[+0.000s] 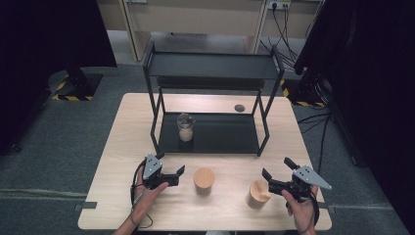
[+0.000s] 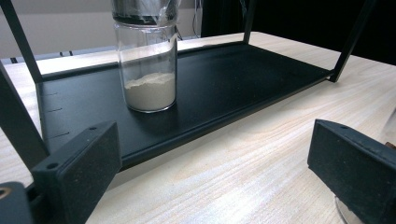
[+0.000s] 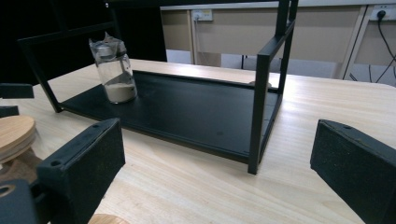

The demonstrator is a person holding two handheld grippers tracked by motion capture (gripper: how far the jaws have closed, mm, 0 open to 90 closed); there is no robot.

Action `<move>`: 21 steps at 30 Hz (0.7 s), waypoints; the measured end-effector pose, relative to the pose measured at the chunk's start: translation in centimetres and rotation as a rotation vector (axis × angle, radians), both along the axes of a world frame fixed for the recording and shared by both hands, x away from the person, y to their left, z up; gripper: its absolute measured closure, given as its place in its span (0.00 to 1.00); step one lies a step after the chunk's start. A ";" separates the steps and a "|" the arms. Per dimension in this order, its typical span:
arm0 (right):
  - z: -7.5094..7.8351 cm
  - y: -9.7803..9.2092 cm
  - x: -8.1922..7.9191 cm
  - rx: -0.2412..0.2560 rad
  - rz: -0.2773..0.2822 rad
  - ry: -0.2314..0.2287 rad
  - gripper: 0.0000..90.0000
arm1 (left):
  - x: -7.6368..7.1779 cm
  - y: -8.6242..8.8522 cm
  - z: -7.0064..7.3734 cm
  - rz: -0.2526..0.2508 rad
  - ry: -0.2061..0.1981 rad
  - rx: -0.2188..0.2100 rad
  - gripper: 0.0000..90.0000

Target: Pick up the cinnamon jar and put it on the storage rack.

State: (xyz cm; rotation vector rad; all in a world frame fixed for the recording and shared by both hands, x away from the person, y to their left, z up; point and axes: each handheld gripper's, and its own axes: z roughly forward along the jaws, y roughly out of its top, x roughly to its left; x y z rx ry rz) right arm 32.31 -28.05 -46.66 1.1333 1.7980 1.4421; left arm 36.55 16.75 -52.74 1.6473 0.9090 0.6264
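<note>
Both claws spread wide, holding nothing

Left gripper (image 1: 174, 175) and right gripper (image 1: 272, 180) hover near the table's (image 1: 122, 147) front edge, flanking two wood-lidded jars (image 1: 204, 181); the glass jar (image 2: 146, 65) on the rack's bottom shelf (image 2: 224, 88) has its top cut off.

A black metal rack (image 1: 211, 66) with two shelves stands at the far middle of the wooden table (image 1: 122, 147). A glass jar (image 1: 185, 128), part filled with pale powder, stands upright on the left of its lower shelf (image 1: 225, 132). A small dark disc (image 1: 239, 107) lies on the table behind the rack. Cables (image 1: 286, 29) run from wall sockets beyond.
</note>
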 end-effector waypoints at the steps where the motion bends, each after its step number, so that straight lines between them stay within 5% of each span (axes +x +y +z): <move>1: 0.0 0.1 -0.1 -0.002 0.001 0.000 0.04 | 0.0 0.0 0.0 0.000 0.000 0.000 0.02; 21: 1.5 2.3 -1.7 -0.004 0.079 -0.025 0.04 | 0.0 0.0 0.0 0.001 0.003 -0.001 0.03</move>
